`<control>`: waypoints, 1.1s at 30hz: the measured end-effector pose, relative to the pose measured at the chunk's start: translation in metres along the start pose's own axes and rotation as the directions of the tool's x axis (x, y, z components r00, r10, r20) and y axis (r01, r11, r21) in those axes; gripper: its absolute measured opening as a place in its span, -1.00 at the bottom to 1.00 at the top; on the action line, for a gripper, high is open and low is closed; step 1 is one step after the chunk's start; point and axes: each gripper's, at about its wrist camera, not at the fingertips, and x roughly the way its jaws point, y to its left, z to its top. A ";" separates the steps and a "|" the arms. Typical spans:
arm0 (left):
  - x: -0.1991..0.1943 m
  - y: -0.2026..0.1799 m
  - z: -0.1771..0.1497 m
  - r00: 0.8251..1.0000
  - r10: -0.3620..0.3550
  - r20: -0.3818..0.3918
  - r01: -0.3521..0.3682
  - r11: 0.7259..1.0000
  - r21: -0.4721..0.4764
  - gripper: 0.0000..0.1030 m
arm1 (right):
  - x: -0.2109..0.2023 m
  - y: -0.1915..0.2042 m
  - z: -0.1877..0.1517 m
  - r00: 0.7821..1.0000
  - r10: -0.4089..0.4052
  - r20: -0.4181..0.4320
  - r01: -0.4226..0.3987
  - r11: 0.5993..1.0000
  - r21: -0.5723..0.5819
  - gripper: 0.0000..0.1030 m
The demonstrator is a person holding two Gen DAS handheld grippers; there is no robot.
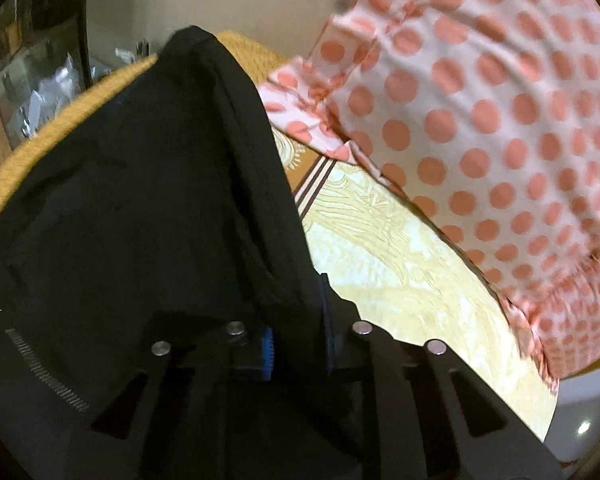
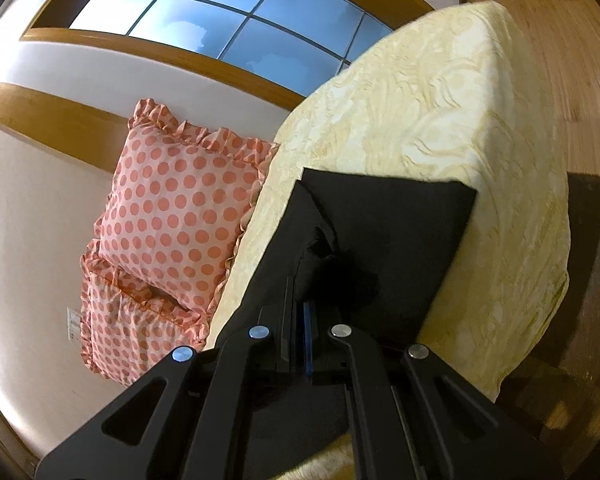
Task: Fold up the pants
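Black pants (image 1: 140,200) hang lifted in front of my left gripper (image 1: 296,320), which is shut on a fold of the cloth; the blue pads are pinched on the fabric. In the right wrist view the pants (image 2: 388,232) lie partly flat on the cream patterned bedspread (image 2: 420,112), with a straight edge and a corner showing. My right gripper (image 2: 306,304) is shut on a bunched edge of the same pants. Most of the garment is hidden behind the grippers.
Polka-dot ruffled pillows (image 1: 480,100) (image 2: 180,200) lie at the head of the bed. A yellow knitted cover (image 1: 40,152) lies to the left. A window (image 2: 220,12), a wooden headboard rail (image 2: 52,120) and wooden floor (image 2: 572,60) surround the bed.
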 end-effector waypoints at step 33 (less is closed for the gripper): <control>-0.153 0.143 -0.209 0.974 -0.103 0.204 0.125 0.987 -0.098 -0.51 | -0.017 0.040 0.037 0.995 -0.060 0.078 0.070 0.988 -0.140 -0.95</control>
